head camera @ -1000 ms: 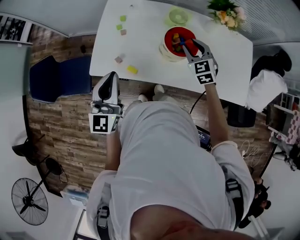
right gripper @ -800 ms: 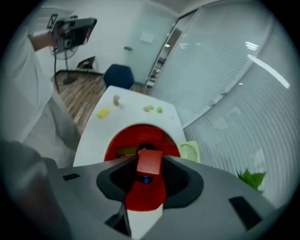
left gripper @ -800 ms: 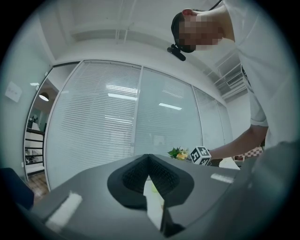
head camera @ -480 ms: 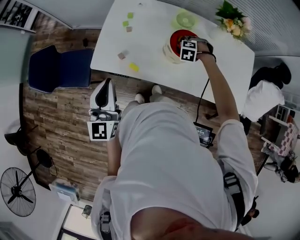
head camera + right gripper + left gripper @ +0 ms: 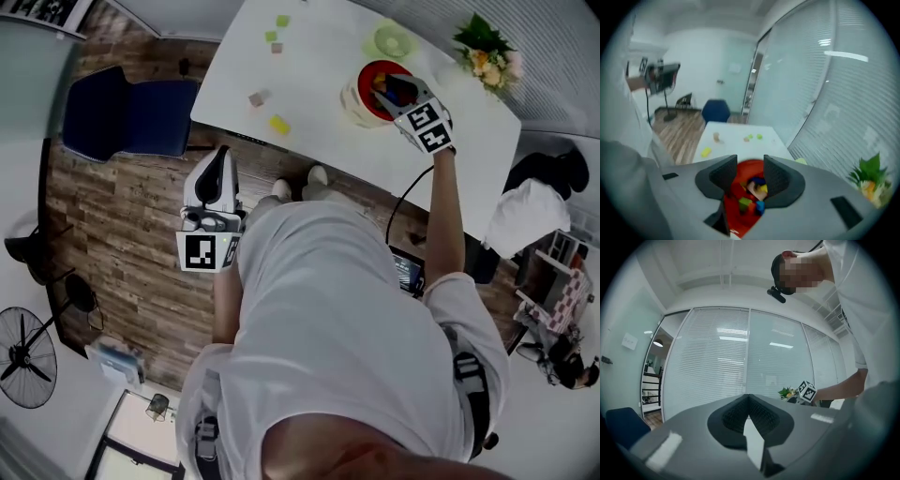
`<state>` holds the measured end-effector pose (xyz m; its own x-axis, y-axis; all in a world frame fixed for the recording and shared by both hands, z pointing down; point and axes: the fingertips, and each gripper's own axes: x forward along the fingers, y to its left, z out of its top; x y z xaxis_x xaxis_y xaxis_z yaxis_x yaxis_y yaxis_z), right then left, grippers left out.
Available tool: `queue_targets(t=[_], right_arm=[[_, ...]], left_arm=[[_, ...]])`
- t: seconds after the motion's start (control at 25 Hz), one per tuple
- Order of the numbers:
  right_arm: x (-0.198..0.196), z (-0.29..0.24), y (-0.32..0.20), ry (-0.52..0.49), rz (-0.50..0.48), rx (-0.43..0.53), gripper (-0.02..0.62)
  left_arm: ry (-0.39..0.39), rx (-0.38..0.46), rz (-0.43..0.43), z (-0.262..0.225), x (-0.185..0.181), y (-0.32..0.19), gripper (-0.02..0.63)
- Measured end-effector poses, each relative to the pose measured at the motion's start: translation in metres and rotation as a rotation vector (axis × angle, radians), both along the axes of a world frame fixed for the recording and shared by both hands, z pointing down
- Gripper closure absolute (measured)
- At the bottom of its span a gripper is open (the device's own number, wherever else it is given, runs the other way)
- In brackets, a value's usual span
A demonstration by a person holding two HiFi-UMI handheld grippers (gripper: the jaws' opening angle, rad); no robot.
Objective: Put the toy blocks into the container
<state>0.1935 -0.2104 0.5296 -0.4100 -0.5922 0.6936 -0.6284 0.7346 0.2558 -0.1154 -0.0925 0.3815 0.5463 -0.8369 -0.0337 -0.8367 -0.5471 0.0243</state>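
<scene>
A red container [image 5: 368, 69] stands on the white table [image 5: 319, 56], with several coloured blocks inside [image 5: 757, 190]. My right gripper [image 5: 388, 88] hangs over its near rim, pointing down into it. Its jaws [image 5: 750, 165] have just been opening; they stand apart and grip nothing, and the blocks lie in the container [image 5: 733, 206] below. Loose blocks lie further left: a yellow one [image 5: 278, 124], a tan one [image 5: 258, 97], two green ones [image 5: 281, 21]. My left gripper [image 5: 221, 156] is held level over the floor before the table's near edge. Its jaws [image 5: 748, 397] are shut and empty.
A pale green round dish [image 5: 391, 40] sits behind the container, and a flower bunch [image 5: 487, 52] stands at the table's right end. A blue chair [image 5: 131, 117] stands left of the table. A fan [image 5: 23, 356] is on the wooden floor.
Half a second ago the right gripper reached further over the container with its marker cube above the bowl. It has since drawn back toward the near rim. The left gripper has hardly shifted.
</scene>
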Motion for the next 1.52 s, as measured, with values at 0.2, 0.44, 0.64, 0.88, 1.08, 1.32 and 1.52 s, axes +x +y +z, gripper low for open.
queue_targets(t=[0.2, 0.44, 0.64, 0.88, 1.08, 1.32, 1.52], right_arm=[[-0.068, -0.07, 0.038, -0.492, 0.086, 0.18, 0.403], [-0.173, 0.008, 0.049, -0.489, 0.048, 0.142, 0.227], [-0.229, 0.125, 0.041, -0.313, -0.017, -0.094, 0.23], [-0.245, 0.213, 0.044, -0.116, -0.017, -0.288, 0.324], [-0.247, 0.237, 0.057, -0.05, -0.038, -0.328, 0.44], [-0.241, 0.224, 0.073, -0.164, -0.044, -0.312, 0.453], [-0.212, 0.125, 0.068, -0.456, 0.025, -0.103, 0.453]], left_arm=[[-0.017, 0.007, 0.031, -0.002, 0.009, -0.008, 0.617], [-0.035, 0.023, 0.02, -0.011, 0.006, -0.007, 0.617], [-0.051, 0.026, -0.013, -0.018, -0.004, 0.005, 0.617], [-0.066, 0.004, -0.054, -0.015, -0.017, 0.021, 0.617], [-0.07, 0.005, -0.047, -0.016, -0.016, 0.023, 0.617], [-0.077, 0.005, -0.001, -0.014, -0.003, 0.016, 0.617], [-0.076, 0.022, 0.048, -0.017, 0.015, 0.008, 0.617]])
